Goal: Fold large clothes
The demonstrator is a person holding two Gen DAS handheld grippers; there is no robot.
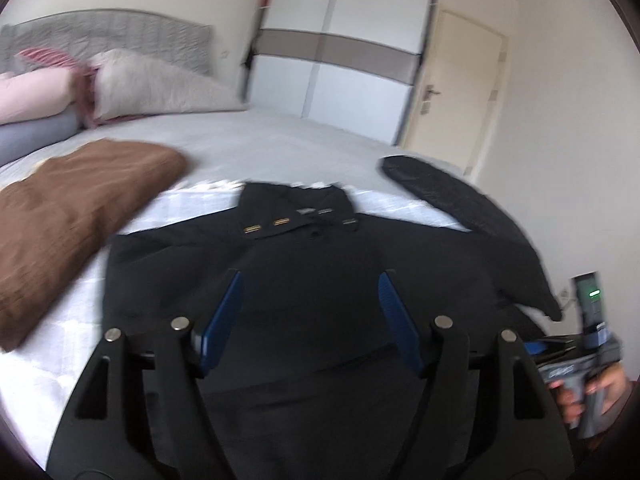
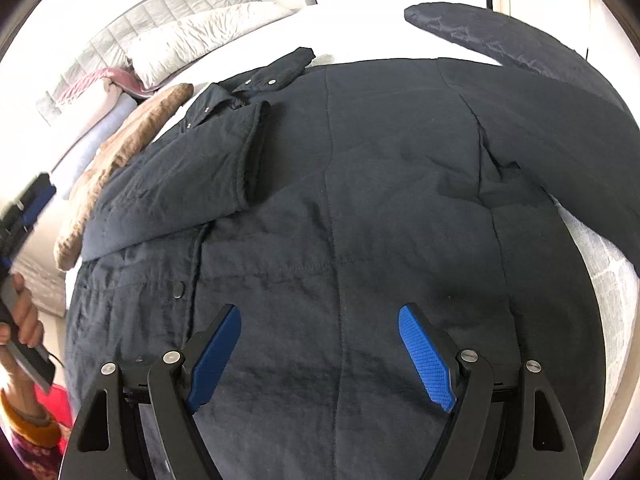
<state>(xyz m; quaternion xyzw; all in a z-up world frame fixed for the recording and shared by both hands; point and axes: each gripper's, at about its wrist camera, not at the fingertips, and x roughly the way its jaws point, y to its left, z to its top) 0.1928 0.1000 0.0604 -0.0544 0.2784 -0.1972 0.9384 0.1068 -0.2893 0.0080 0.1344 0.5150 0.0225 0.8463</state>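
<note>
**A:** Where is the garment?

**B:** The big dark navy padded jacket [image 2: 360, 200] lies spread on the pale grey bed [image 1: 280, 144], filling most of the right wrist view. Its collar with metal snaps [image 2: 248, 84] points to the upper left of that frame. One sleeve [image 2: 180, 184] is folded across the body at centre left; the other sleeve [image 2: 520, 60] stretches out toward the upper right.

**A:** And the tongs?

**B:** The left tongs [image 1: 308, 320] stand spread, blue pads apart, nothing between them, hovering over the jacket's lower half in the left wrist view. The right tongs [image 2: 320, 352] are spread wide too, above the fabric at the bottom of their frame, pinching nothing.

**A:** Anything else on the bed?

**B:** A folded brown cloth [image 1: 72, 216] lies at the left, just beside the jacket. Pillows, grey and pink [image 1: 132, 84], sit against the grey quilted headboard [image 1: 120, 36] in the upper left. A white sliding wardrobe [image 1: 340, 52] stands at the top centre.
</note>
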